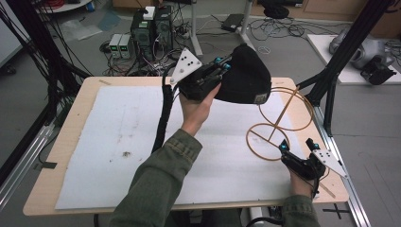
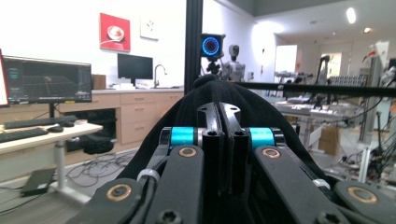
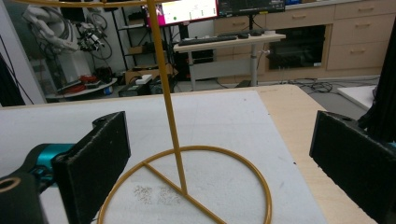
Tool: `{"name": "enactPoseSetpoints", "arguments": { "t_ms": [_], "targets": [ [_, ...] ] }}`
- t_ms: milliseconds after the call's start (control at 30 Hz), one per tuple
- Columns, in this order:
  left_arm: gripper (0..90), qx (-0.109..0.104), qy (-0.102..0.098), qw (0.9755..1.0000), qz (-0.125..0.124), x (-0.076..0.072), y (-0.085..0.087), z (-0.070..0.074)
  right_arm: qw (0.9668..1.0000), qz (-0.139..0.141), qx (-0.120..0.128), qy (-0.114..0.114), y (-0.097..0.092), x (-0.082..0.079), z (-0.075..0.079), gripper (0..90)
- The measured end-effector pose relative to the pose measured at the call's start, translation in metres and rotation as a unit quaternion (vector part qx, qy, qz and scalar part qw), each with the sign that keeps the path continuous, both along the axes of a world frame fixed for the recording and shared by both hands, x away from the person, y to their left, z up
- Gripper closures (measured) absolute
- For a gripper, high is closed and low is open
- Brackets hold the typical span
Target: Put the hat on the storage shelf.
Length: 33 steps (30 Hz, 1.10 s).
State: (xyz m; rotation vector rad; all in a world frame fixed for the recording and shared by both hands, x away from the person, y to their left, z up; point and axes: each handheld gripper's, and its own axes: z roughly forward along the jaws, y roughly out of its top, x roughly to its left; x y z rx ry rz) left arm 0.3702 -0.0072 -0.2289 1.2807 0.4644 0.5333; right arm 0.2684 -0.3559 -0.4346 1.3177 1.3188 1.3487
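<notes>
Left tongs (image 1: 222,64), raised above the table, pinch the black beanie (image 1: 246,75).

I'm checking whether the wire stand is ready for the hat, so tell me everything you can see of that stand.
The wire stand is thin, golden-yellow, seemingly metal: a round base ring with a crossbar, a slim upright post and a larger ring on top. It stands upright on the white mat near the table's right end. Nothing hangs on it. The right gripper sits open beside the base without touching it; the black beanie is held up near the top ring.

Matt knit hat (image 1: 246,75) (wire stand (image 1: 276,124))
</notes>
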Motion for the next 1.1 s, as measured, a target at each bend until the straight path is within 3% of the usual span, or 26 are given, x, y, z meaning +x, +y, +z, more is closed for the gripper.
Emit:
{"name": "enactPoseSetpoints", "arguments": {
  "t_ms": [467, 667, 933, 1100],
  "targets": [
    [87.8, -0.042, 0.000, 0.9985, -0.036, 0.008, -0.063, -0.004, 1.0000, -0.003, 0.005, -0.004, -0.005, -0.002, -0.001, 4.1],
    [87.8, -0.049, 0.001, 0.9974, -0.052, 0.009, -0.086, -0.009, 1.0000, -0.002, 0.000, -0.003, -0.007, -0.002, -0.001, 4.1],
    [87.8, -0.052, 0.009, 0.9964, -0.067, 0.014, -0.103, -0.017, 1.0000, -0.001, 0.000, -0.002, -0.008, -0.002, -0.002, 4.1],
    [87.8, -0.044, 0.015, 0.9958, -0.078, 0.016, -0.114, -0.023, 1.0000, 0.002, 0.000, -0.002, -0.006, -0.001, -0.002, 4.1]
  ]
}}
